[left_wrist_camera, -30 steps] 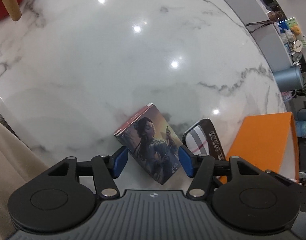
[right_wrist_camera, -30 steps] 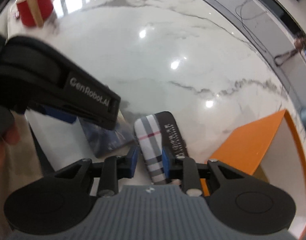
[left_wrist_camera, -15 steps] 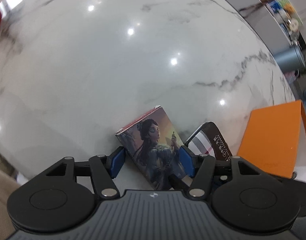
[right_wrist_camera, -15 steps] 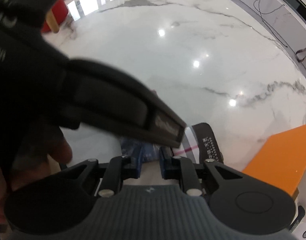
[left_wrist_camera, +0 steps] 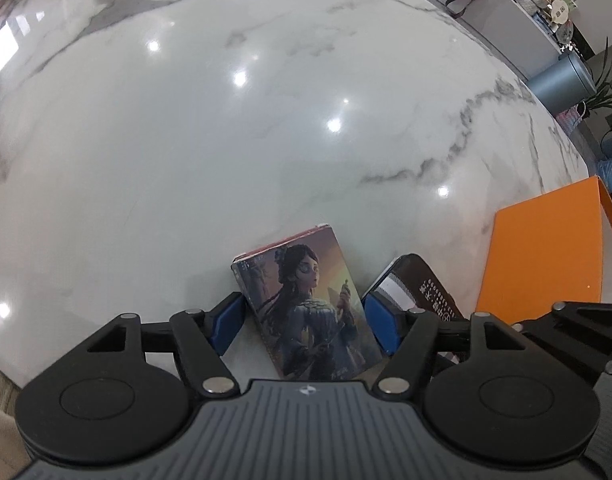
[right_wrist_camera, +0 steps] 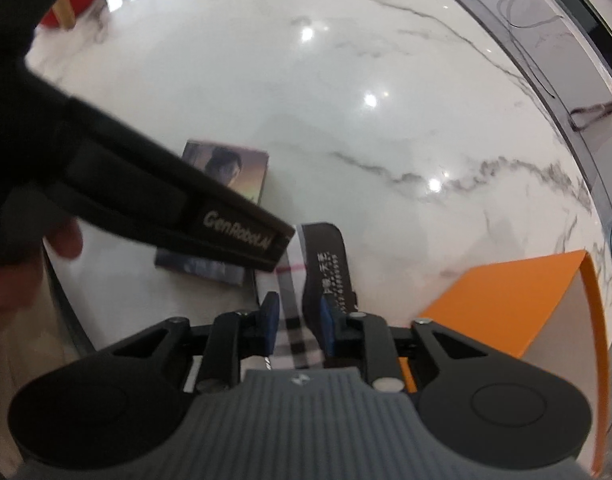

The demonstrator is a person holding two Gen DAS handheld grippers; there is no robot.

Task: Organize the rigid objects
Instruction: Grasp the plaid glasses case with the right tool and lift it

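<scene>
Left wrist view: the left claw (left_wrist_camera: 303,322) straddles the illustrated card box (left_wrist_camera: 306,304) lying on the marble surface (left_wrist_camera: 265,128), its jaws opening, blue pads clear of both box edges. Just right of it lies the plaid case (right_wrist_camera: 295,320), between the opening jaws of the right claw (right_wrist_camera: 297,322). Further right stands the orange box (right_wrist_camera: 518,308).

Bright overhead lamps throw glare spots across the glossy white marble tabletop (left_wrist_camera: 306,128) beyond the claw; fisheye edges bend, and the right view smears softly.
</scene>
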